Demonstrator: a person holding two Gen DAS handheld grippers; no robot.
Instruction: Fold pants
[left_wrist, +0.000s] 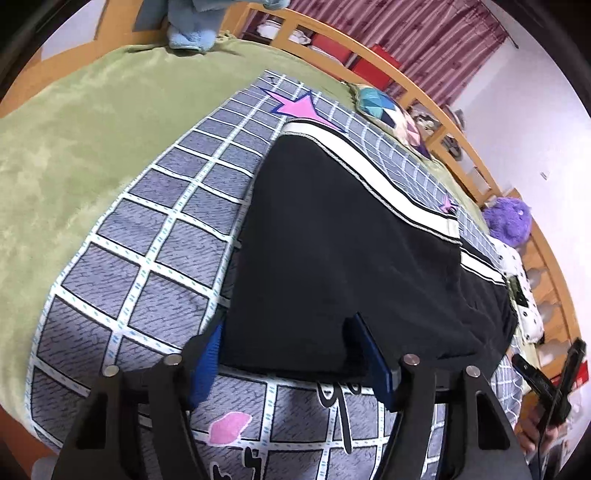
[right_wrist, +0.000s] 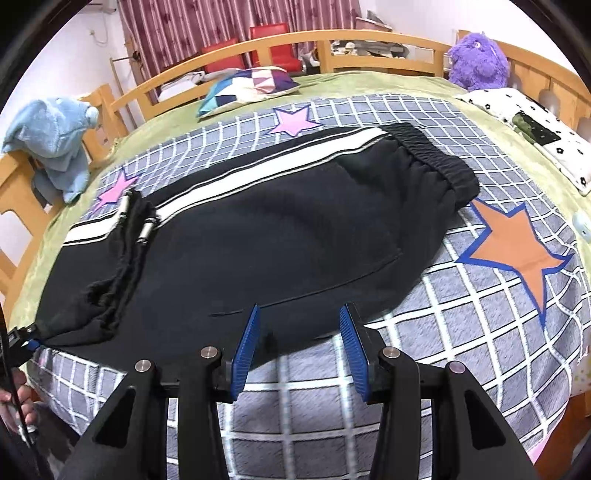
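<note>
Black pants (left_wrist: 332, 240) with a white side stripe (left_wrist: 369, 173) lie flat on the checkered bedspread (left_wrist: 147, 229). My left gripper (left_wrist: 288, 325) is open, its blue pads (left_wrist: 210, 354) on either side of the pants' near corner, the cloth flat between them. In the right wrist view the pants (right_wrist: 277, 229) stretch from an elastic waistband (right_wrist: 436, 162) at the right to cords with metal tips (right_wrist: 144, 229) at the left. My right gripper (right_wrist: 300, 310) is open over the pants' near edge. The left gripper (right_wrist: 22, 339) shows at the far left corner of the pants.
A green blanket (left_wrist: 74, 155) covers the bed inside a wooden rail (right_wrist: 369, 37). A patchwork pillow (right_wrist: 251, 86), a purple plush toy (right_wrist: 476, 61), a blue plush toy (right_wrist: 55, 136) and a white flowered pillow (right_wrist: 535, 125) lie around the edges. A person's hand (right_wrist: 14, 402) shows low on the left.
</note>
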